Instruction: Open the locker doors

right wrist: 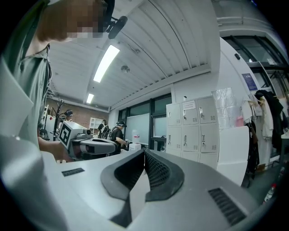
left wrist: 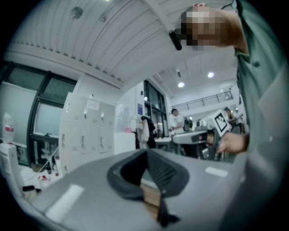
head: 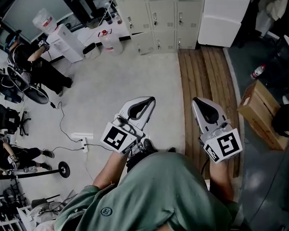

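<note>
Grey-padded left gripper: held level in front of the green shirt; jaws closed tip to tip, nothing between them.
Right gripper: level, beside the left one with a gap between; jaws pressed together and empty.
Nearest container: cardboard box on the dark floor to the right of the right gripper, apart from it; its contents cannot be made out.
Far-left container: clear water bottle upended on a white dispenser; whether it holds water cannot be told.
Near floor clutter: white power strip with a dark cable trailing from it, left of the left gripper.
Open room: pale grey floor lies bare between both grippers and the locker fronts.
Floor edge: wooden strip runs from under the right gripper to the foot of the lockers; darker floor begins at its right side.
Left margin: seated person in black among chairs and gear, well apart from the open stretch.
Task's thing: lockers at the far end of the floor, well apart from both grippers.
Locker contents: hidden, since every door in view is shut.
Locker facing: fronts face the grippers; doors sit in rows side by side, each door's long axis upright.
Right flank: white block stands just beside the lockers.
</note>
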